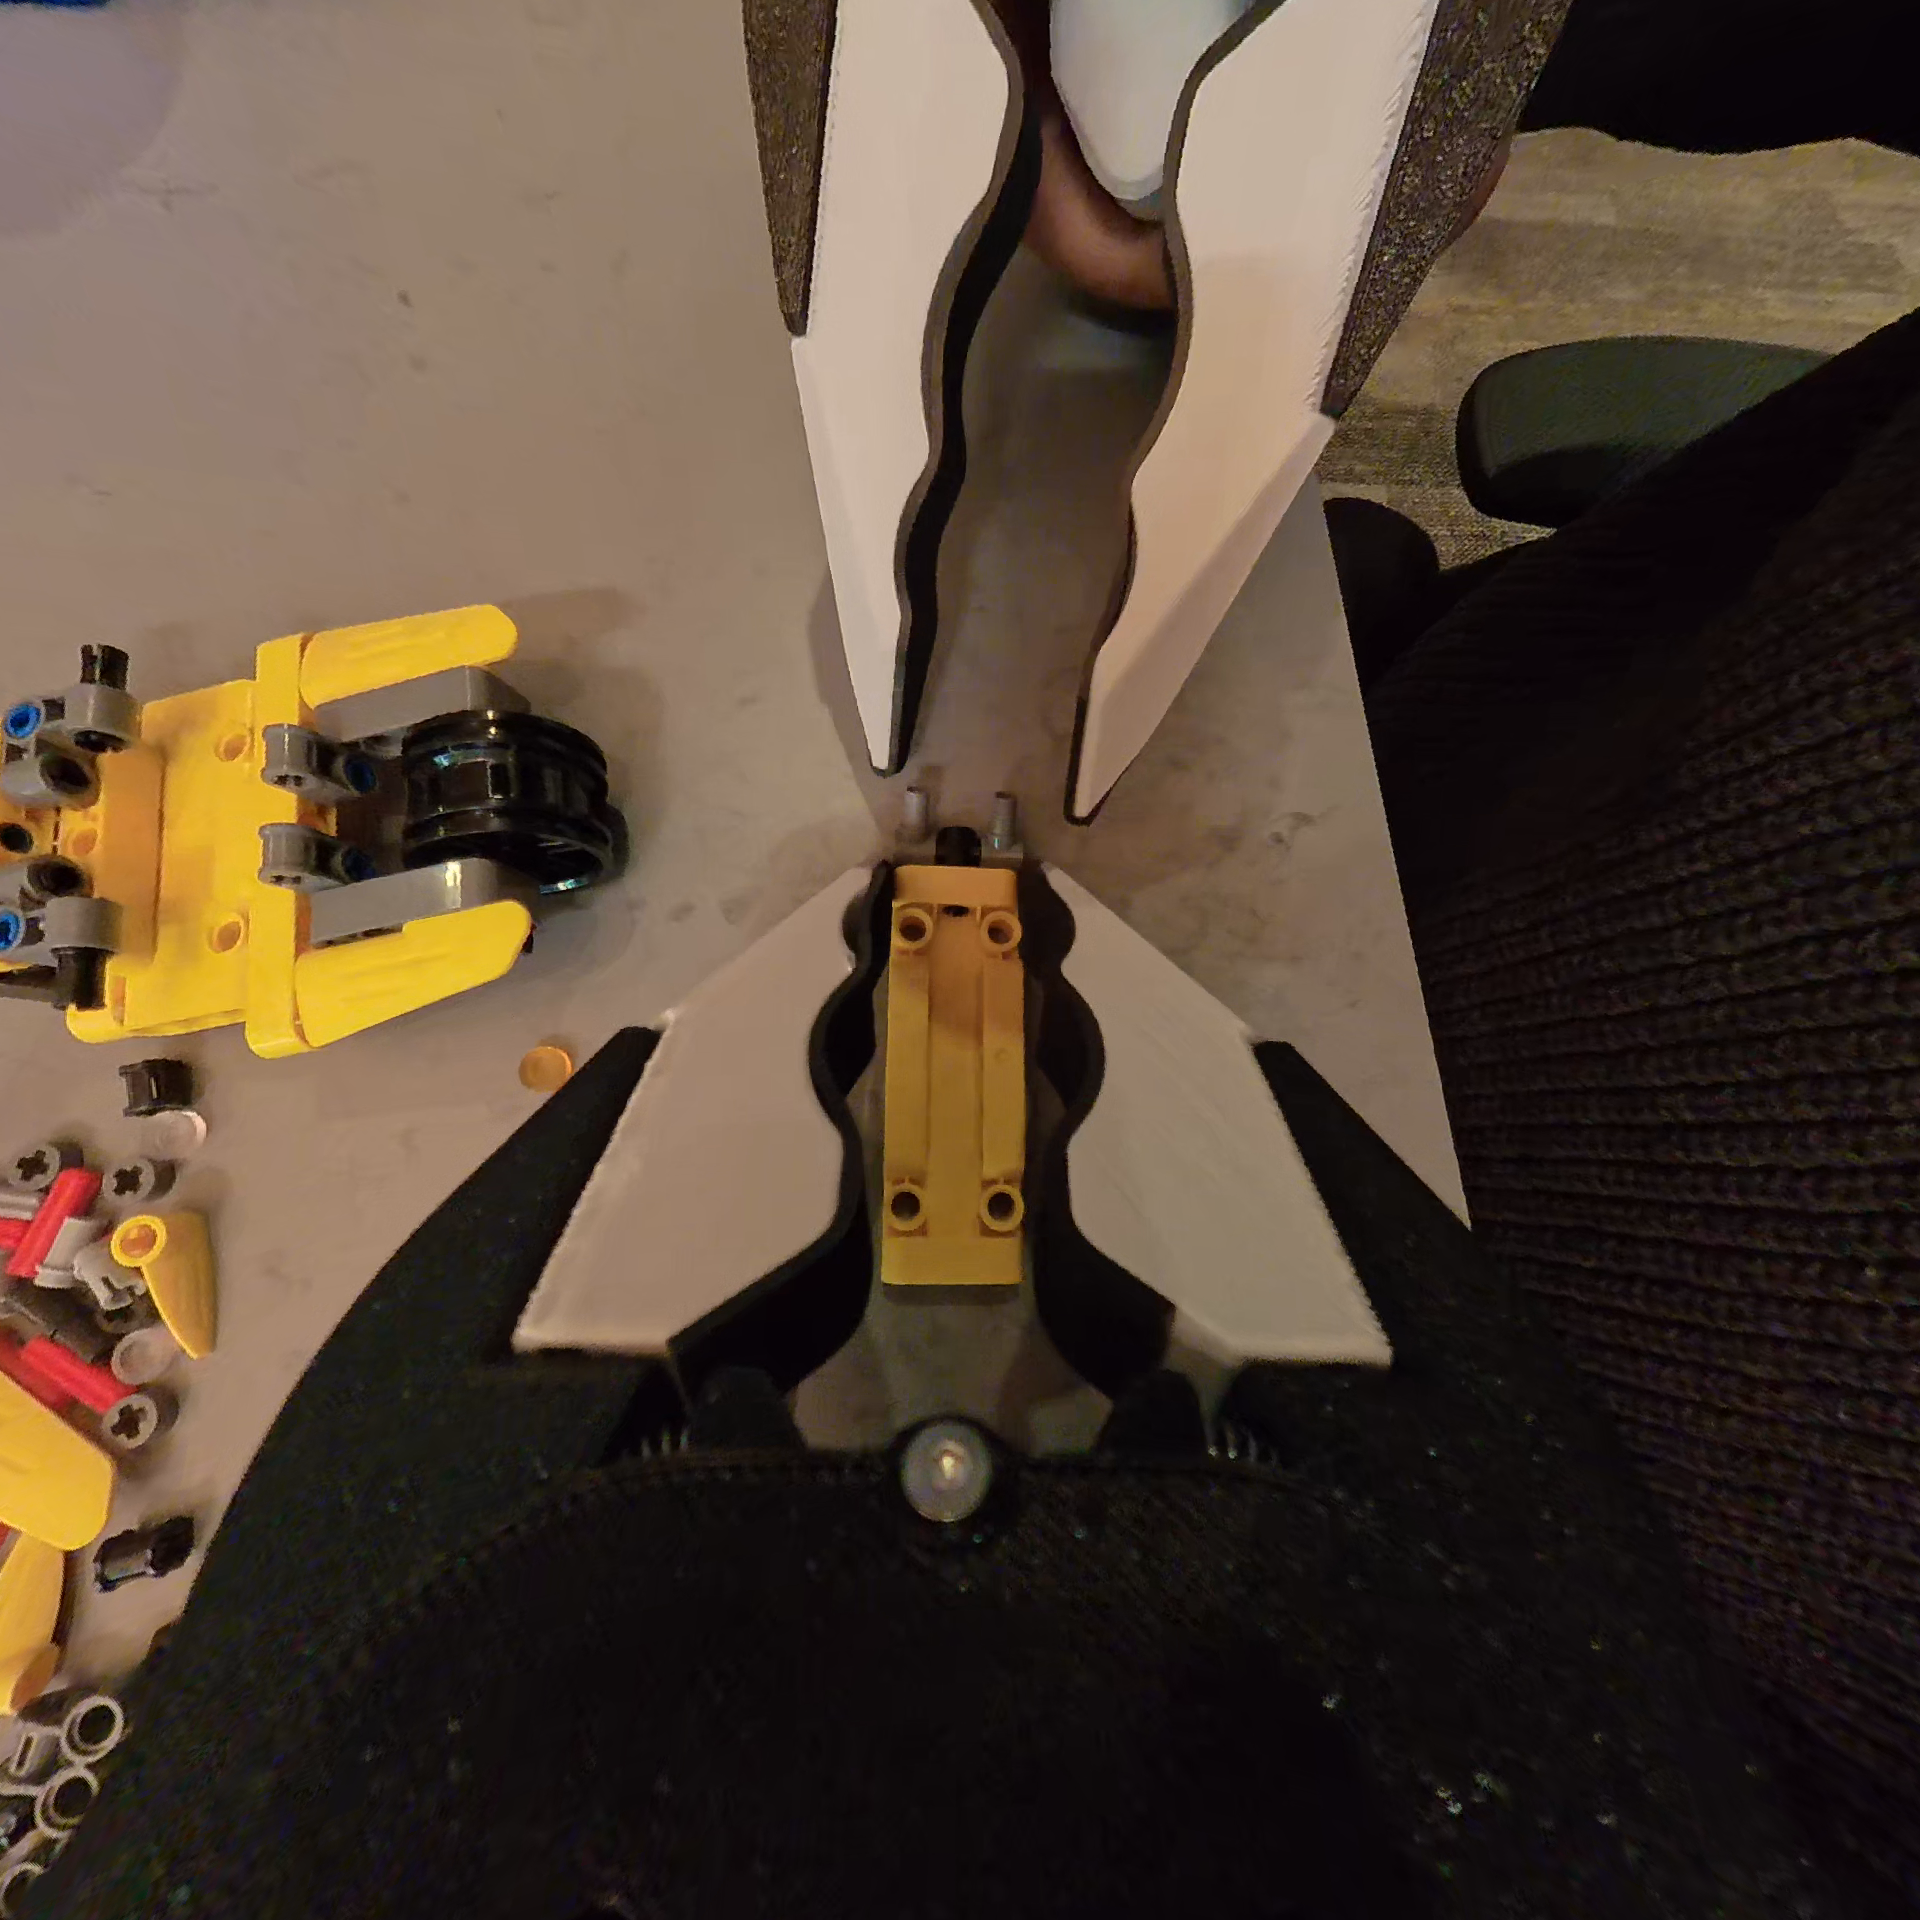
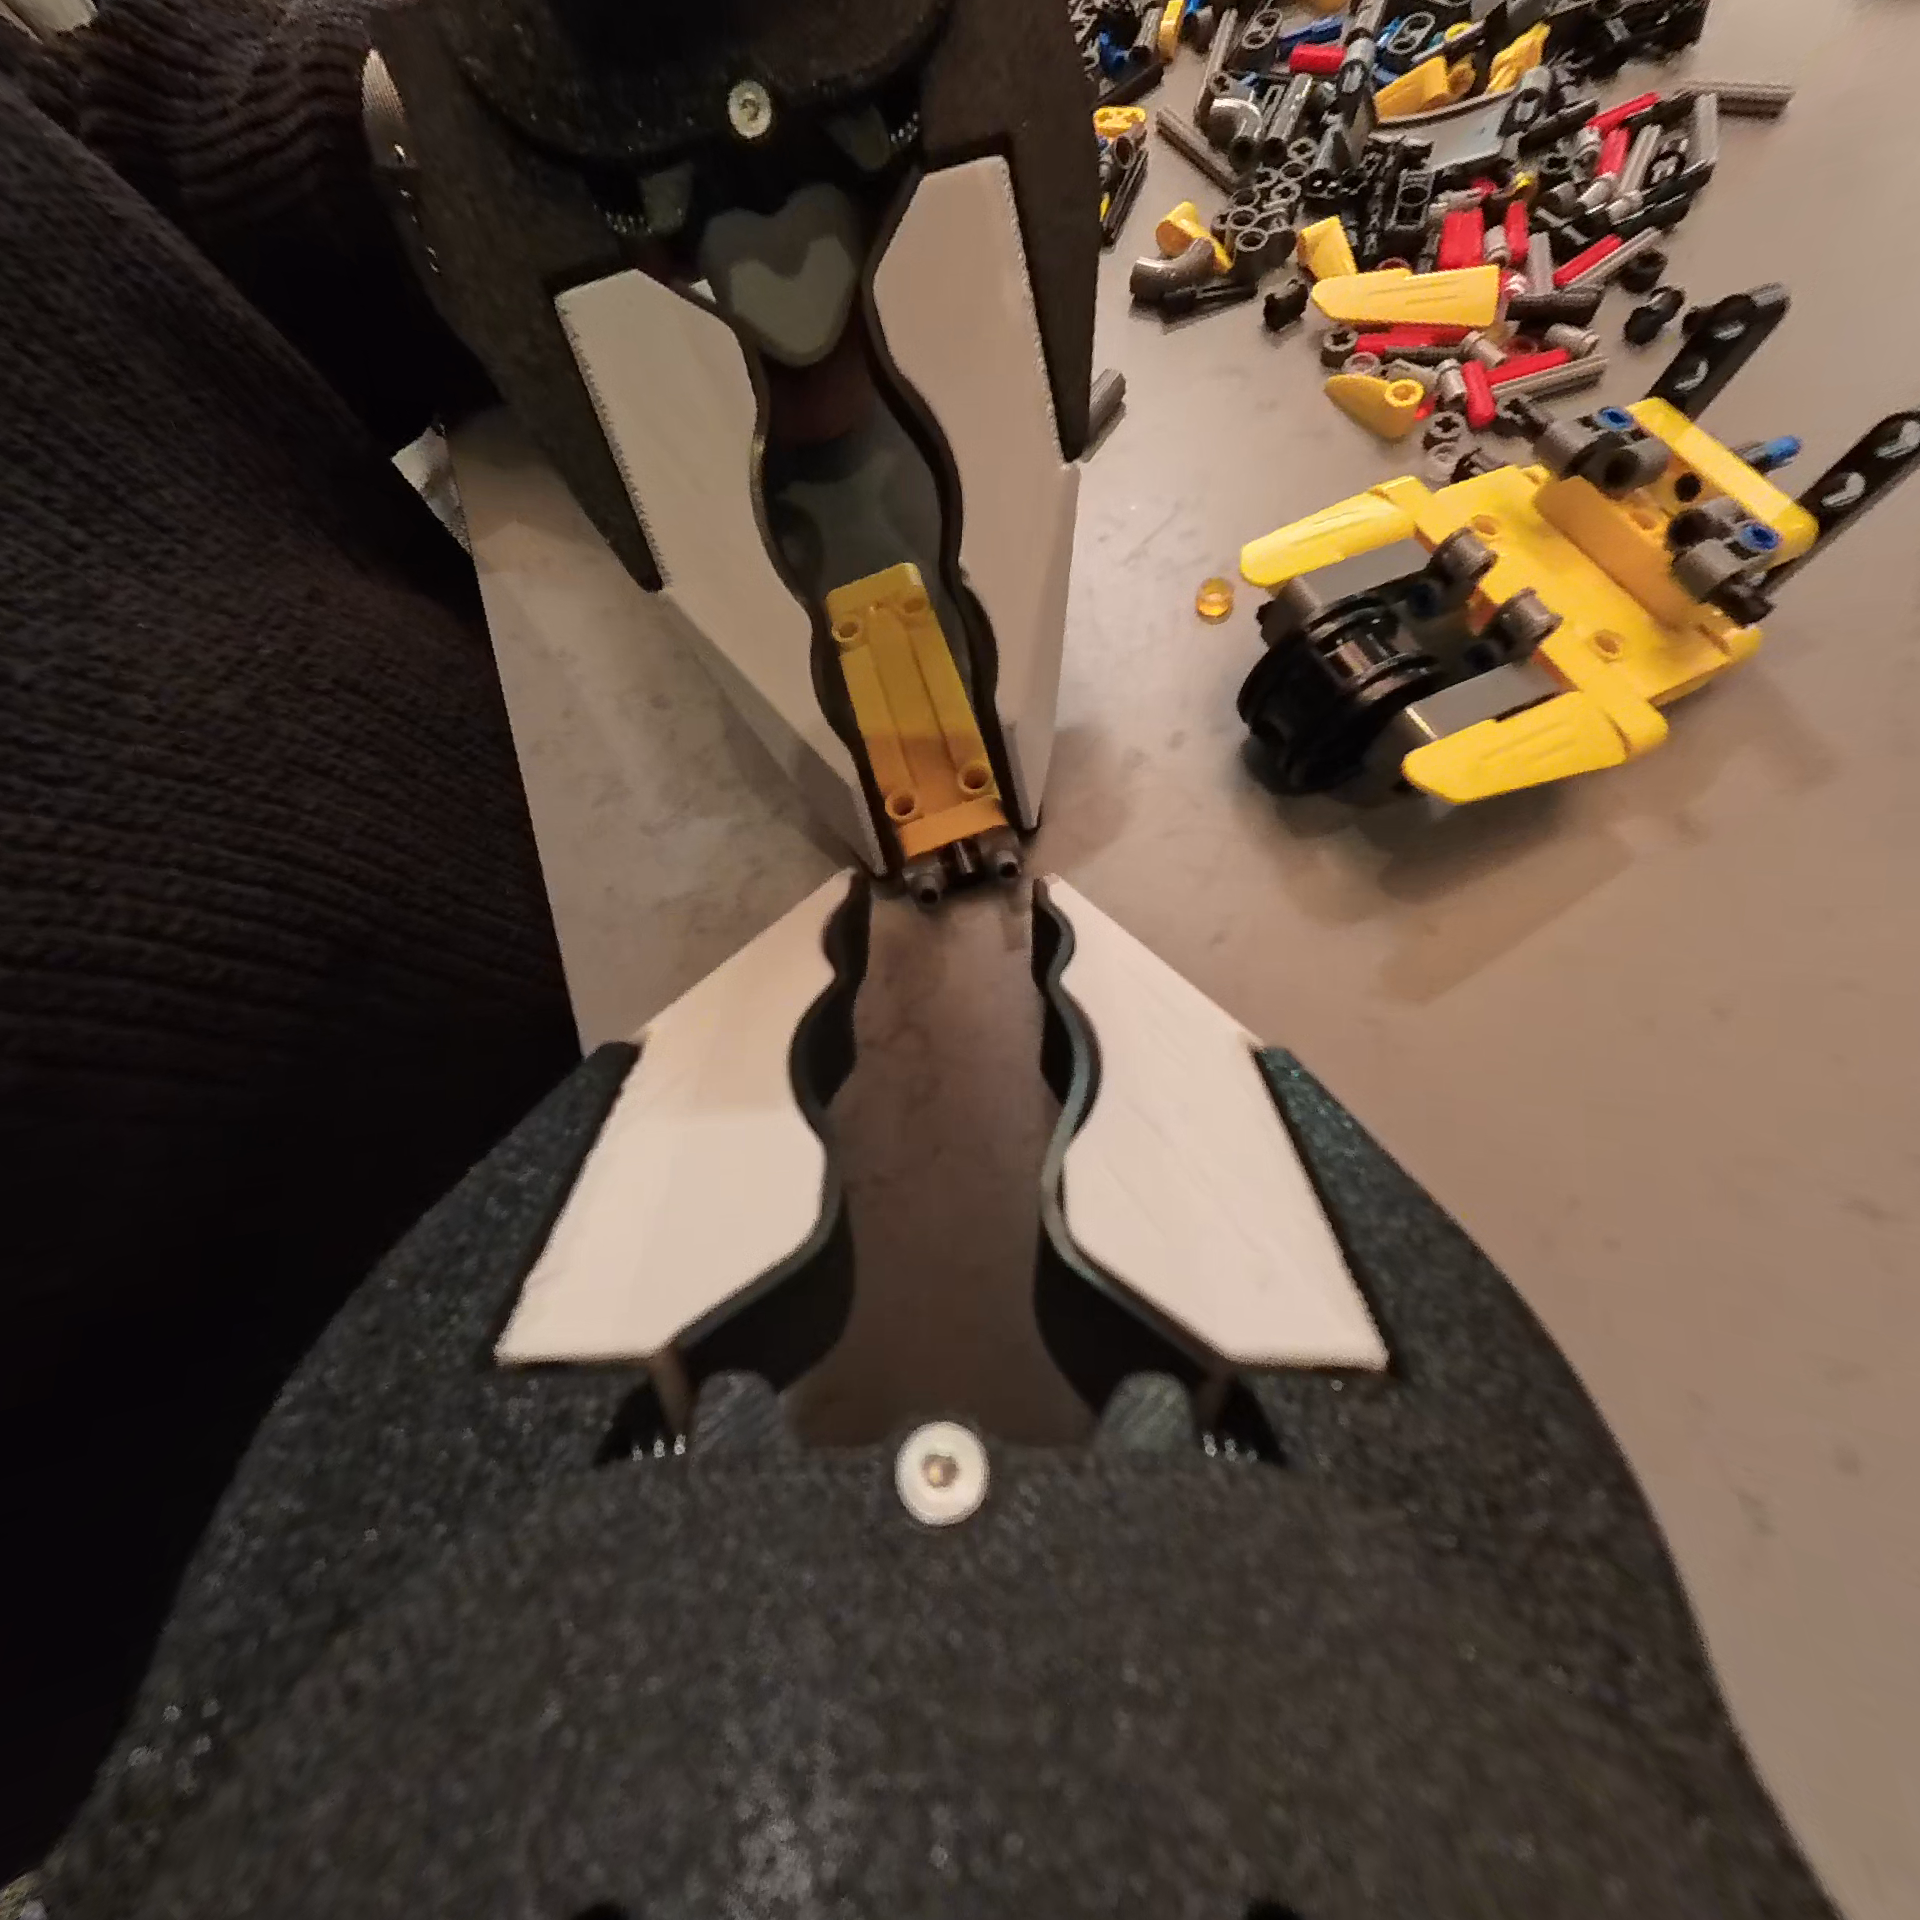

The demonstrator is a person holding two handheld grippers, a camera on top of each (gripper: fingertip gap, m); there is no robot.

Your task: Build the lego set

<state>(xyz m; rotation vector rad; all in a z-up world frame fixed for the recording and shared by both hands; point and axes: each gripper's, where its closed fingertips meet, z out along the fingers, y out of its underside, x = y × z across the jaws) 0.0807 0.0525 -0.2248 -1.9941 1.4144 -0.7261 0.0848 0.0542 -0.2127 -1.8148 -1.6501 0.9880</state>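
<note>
My left gripper (image 1: 956, 862) is shut on a yellow panel piece (image 1: 951, 1091), held lengthwise between its fingers. Two grey pins (image 1: 914, 805) and a black pin (image 1: 956, 842) stick out of the panel's front end. My right gripper (image 1: 982, 790) points at it from the opposite side, open and empty, with its tips just short of the pins. In the right wrist view my right gripper (image 2: 945, 883) is open at the bottom. The left gripper (image 2: 951, 847) comes in from the top with the yellow panel (image 2: 914, 707), and the pins (image 2: 961, 868) sit between my right fingertips.
A yellow vehicle assembly (image 1: 208, 831) (image 2: 1507, 623) with a black wheel (image 1: 509, 805) lies on the beige table (image 1: 416, 312). A small orange round stud (image 1: 545, 1065) lies beside it. A pile of loose parts (image 1: 83, 1299) (image 2: 1455, 208) lies farther off. A dark knitted sleeve (image 1: 1662, 1039) borders the table edge. Only a small space, under 4 cm, lies between the two pairs of fingers.
</note>
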